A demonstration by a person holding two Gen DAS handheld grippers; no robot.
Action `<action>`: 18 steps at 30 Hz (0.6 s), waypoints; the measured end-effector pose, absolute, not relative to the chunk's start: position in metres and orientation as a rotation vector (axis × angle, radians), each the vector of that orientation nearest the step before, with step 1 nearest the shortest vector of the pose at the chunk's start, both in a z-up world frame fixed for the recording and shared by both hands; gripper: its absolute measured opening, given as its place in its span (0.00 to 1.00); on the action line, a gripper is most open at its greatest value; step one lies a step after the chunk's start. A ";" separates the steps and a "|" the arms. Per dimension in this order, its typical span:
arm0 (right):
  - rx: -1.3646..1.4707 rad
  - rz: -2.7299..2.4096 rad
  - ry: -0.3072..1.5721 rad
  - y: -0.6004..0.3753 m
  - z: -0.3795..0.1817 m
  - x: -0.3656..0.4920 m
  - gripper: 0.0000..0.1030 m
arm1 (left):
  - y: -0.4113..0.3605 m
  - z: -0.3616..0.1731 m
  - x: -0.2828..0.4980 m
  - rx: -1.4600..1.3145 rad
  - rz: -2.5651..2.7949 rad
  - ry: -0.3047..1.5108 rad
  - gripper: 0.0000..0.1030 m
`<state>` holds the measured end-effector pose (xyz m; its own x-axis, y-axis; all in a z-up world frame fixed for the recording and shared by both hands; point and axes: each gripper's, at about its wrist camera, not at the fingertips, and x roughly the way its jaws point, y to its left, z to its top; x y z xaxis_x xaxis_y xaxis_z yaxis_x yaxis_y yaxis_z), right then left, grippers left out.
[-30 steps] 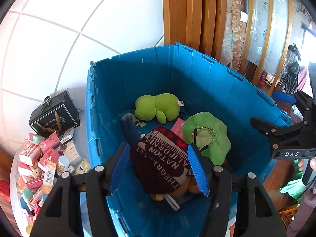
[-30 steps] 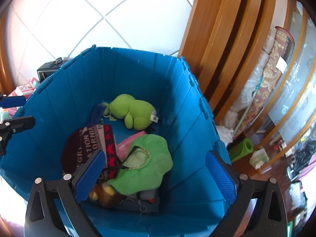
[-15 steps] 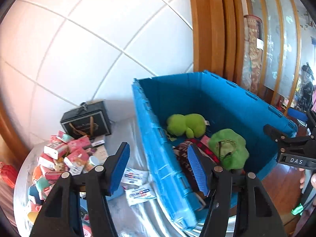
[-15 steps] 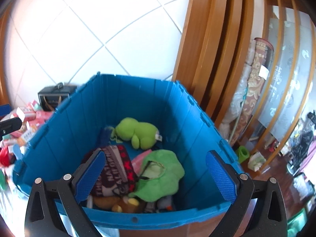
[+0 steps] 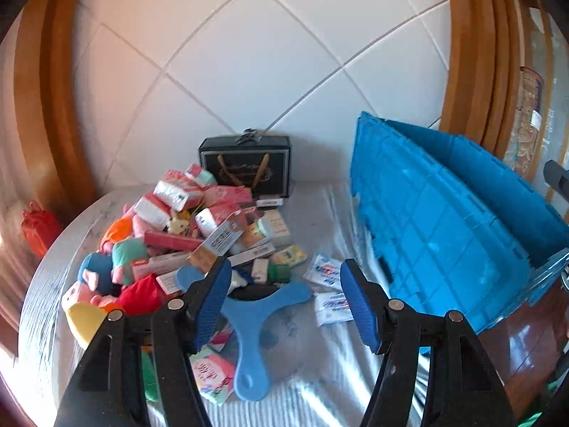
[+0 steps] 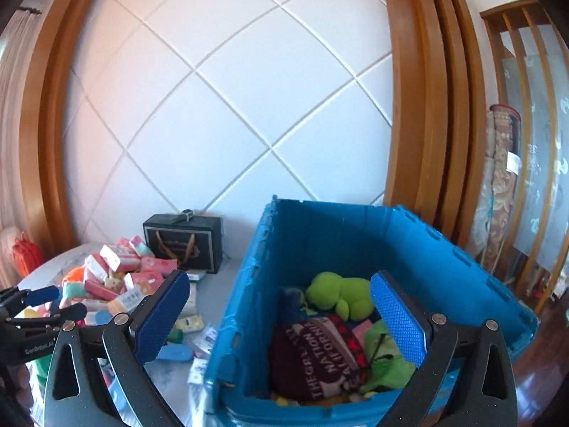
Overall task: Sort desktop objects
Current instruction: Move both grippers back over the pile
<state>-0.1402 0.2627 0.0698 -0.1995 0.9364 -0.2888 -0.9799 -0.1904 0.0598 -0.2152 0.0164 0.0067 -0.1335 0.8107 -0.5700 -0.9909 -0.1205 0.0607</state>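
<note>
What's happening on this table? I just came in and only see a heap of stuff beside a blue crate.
A person is sorting the table's clutter with two hand-held grippers. The left gripper is open, holds nothing and points at the heap of small boxes and plush toys, with a light blue three-armed plastic piece lying just ahead of it. The right gripper, also open and holding nothing, faces the blue crate, which already holds a green plush toy, a dark red lettered cloth item and a green hat.
</note>
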 end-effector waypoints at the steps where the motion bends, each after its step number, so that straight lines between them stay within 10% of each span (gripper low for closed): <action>1: -0.219 1.779 0.256 0.262 0.070 -0.153 1.00 | 0.016 0.001 -0.228 -0.495 1.660 0.514 0.61; 18: -0.542 1.981 0.503 0.281 -0.049 -0.298 1.00 | -0.021 -0.125 -0.380 -0.906 1.724 0.558 0.61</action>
<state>-0.2979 0.2814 -0.0494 -0.4181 0.7090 -0.5680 -0.8941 -0.4318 0.1190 -0.3803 -0.0208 -0.1254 -0.1513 0.5872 -0.7952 -0.9418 -0.3299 -0.0643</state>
